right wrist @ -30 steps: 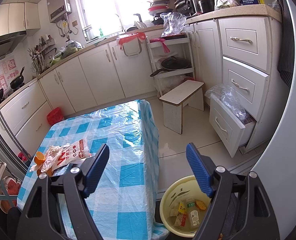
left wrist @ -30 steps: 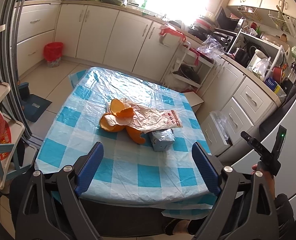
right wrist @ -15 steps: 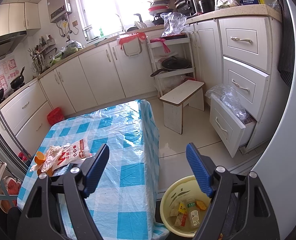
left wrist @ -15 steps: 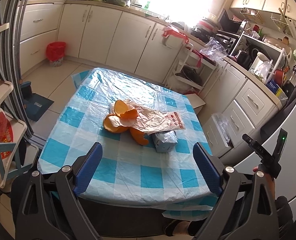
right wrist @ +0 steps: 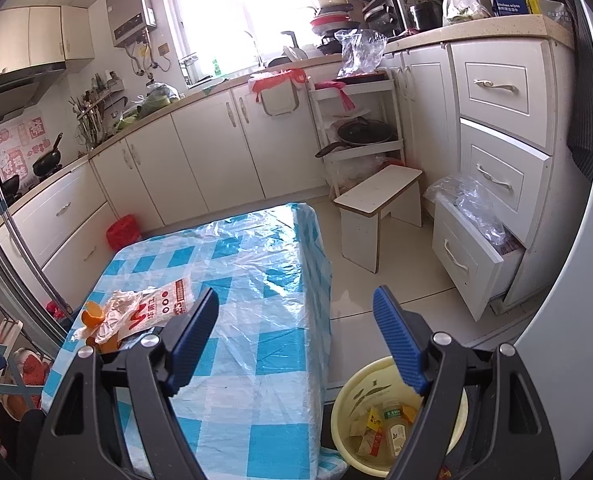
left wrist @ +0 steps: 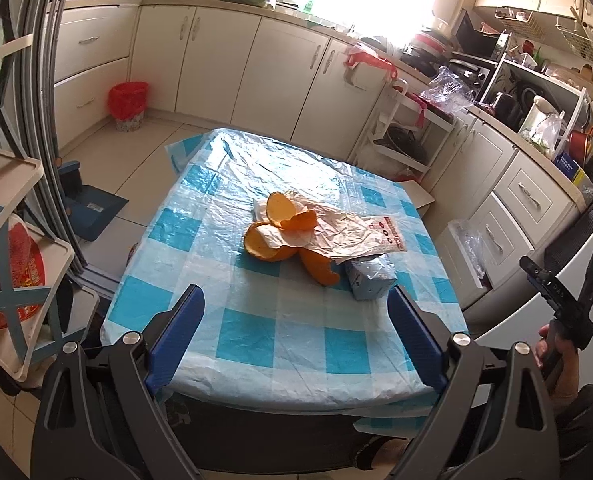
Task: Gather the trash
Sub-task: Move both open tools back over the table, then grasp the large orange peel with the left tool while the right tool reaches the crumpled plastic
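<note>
A: So, where is the trash?

B: Mid-bench point(left wrist: 280, 344), in one pile: orange peels point(left wrist: 274, 240), a crumpled bag point(left wrist: 344, 236) draped over them, and a small carton point(left wrist: 370, 278) tucked under the bag's printed end.

A: Which gripper is nearer?

B: I judge the left gripper point(left wrist: 296, 340). Its jaws stand wide with nothing between them, and the pile lies straight ahead of it and beyond the fingertips, not touching. The bag's long axis runs across its view, from peels at left to carton at right.

A: And the right gripper point(right wrist: 296, 340)?

B: Also spread wide and empty. It looks along the bench's right edge; the pile sits off to its left, while a basin point(right wrist: 350, 396) holding some collected scraps is on the floor below it.

A: Next move?

B: Probably the left one reaches forward and down for the carton or bag.
</note>
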Demonstrator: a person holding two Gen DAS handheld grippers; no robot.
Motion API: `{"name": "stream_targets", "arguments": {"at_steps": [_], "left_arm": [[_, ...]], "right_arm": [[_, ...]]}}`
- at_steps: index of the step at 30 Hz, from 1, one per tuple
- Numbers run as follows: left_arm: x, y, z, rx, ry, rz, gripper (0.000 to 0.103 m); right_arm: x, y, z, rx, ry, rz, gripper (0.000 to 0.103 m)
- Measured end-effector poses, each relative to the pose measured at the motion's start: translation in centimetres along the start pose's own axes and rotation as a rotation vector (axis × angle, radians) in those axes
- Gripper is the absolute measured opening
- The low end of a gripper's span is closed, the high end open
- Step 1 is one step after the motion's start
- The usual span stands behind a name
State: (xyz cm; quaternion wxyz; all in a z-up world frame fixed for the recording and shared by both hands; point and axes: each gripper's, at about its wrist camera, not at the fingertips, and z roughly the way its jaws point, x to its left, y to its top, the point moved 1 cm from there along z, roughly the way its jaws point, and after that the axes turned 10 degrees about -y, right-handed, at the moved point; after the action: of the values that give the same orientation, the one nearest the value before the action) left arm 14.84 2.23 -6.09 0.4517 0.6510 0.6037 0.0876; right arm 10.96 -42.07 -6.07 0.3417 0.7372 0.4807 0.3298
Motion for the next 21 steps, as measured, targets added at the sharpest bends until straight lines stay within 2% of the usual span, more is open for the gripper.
{"name": "stream_targets", "arguments": {"at_steps": [5, 13, 17, 21], "left_arm": [[0.3, 0.1, 2.5, 0.030, 0.023, 0.046, 0.089], [-0.5, 2.4, 8.3, 0.052, 0.085, 0.175, 0.089], [-0.8, 4.1, 11.1, 0.067, 0.101, 0.258, 0.080], [-0.5, 5.3, 14.4, 0.123, 0.102, 0.341, 0.069]], "right_arm": [[2.0, 0.1, 0.5, 0.017, 0.107, -0.036, 0.077], [9.0, -1.0, 2.7, 0.117, 0.352, -0.141, 0.077], [11.9, -1.2, 4.2, 0.170, 0.432, -0.132, 0.077], [13.7, -1.7, 6.9, 0.249, 0.497, -0.058, 0.073]]}}
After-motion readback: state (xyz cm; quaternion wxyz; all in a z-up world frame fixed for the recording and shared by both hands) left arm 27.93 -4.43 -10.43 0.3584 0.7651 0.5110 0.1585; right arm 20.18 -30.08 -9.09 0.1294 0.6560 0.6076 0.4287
